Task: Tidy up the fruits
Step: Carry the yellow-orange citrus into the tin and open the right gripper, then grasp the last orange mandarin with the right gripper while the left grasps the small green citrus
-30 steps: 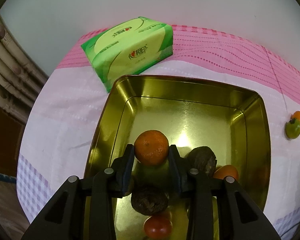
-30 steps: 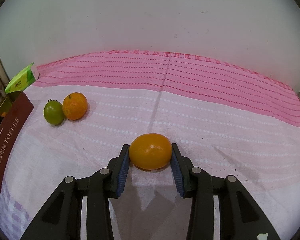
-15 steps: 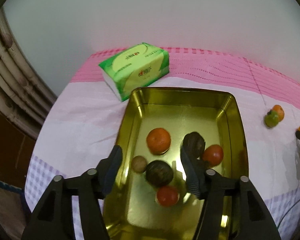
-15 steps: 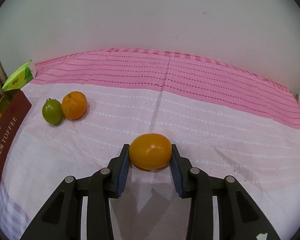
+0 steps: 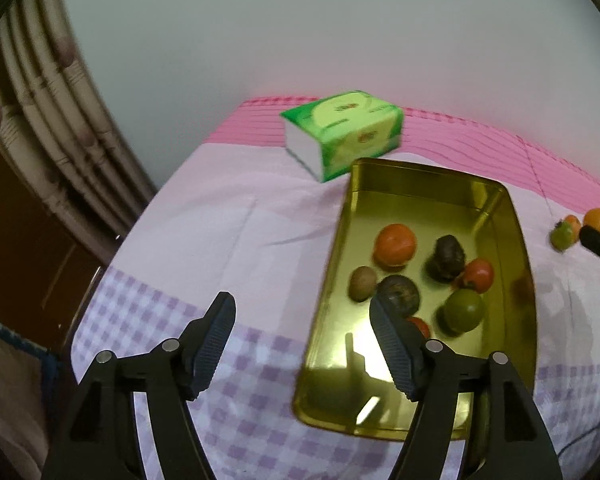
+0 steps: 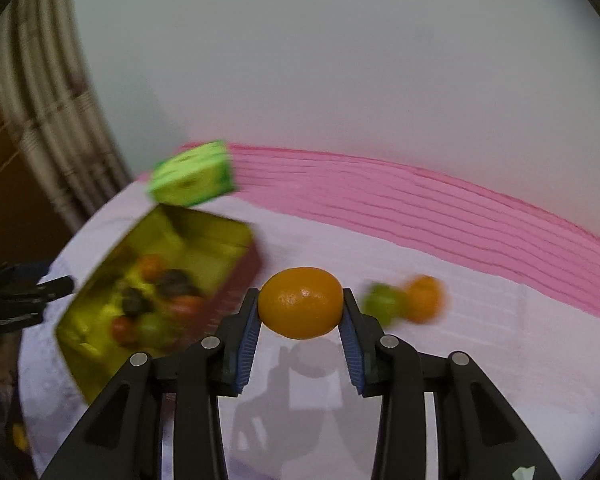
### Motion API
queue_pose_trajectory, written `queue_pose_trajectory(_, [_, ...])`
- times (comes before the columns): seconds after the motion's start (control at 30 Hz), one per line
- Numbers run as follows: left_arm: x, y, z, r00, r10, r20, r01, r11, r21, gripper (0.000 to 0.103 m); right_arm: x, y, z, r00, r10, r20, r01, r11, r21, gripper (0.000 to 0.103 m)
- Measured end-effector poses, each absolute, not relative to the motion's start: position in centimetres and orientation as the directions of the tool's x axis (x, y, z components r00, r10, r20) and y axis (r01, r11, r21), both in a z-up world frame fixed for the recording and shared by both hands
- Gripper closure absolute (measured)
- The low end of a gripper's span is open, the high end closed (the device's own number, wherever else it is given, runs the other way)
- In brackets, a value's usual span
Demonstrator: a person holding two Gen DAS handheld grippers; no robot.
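Green and white soft pack of tissues (image 5: 342,133) at twelve o'clock in the left wrist view, lying flat on a cloth (image 5: 228,240) banded pink at the far edge, pale pink in the middle, lilac check toward six o'clock. Same pack (image 6: 192,174), blurred, near ten o'clock in the right wrist view, on the cloth (image 6: 440,232) there too. Plain pale wall (image 5: 320,28) behind. Ribbed beige pipes (image 5: 40,108) and dark brown wooden panel (image 5: 16,220) at nine o'clock.

Both wrist views look down from above, sharing the gold tin (image 5: 516,216) (image 6: 80,344) and tissue pack (image 5: 342,132) (image 6: 192,178).
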State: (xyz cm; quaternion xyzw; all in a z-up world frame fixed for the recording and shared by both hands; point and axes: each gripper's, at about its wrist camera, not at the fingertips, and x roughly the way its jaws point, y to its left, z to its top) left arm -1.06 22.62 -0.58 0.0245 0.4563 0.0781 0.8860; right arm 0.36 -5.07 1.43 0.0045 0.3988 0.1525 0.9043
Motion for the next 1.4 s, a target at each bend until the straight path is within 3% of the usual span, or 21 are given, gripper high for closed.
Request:
queue_pose_trajectory(0.3, [-2.6, 25.3, -1.3, 0.541, 0.213, -0.814, -0.19, 0.973, 0.129, 0.033, 1.1, 4.1, 0.0, 0.558, 0.348, -0.753, -0.425, 0.9, 0.101, 0.068])
queue_pose_trajectory(0.87, [-2.3, 26.2, -1.1, 0.545, 0.189, -0.816, -0.195, 0.976, 0.096, 0.033, 2.7, 7.7, -3.2, 0.494, 0.29, -0.82, -0.45, 0.892, 0.044, 0.066])
queue_pose_trajectory(1.4, [-2.2, 25.6, -1.3, 0.539, 0.176, -0.824, -0.172, 0.98, 0.097, 0.031, 1.9, 5.4, 0.5, 0.557, 0.319, -0.767, -0.416, 0.906, 0.075, 0.056])
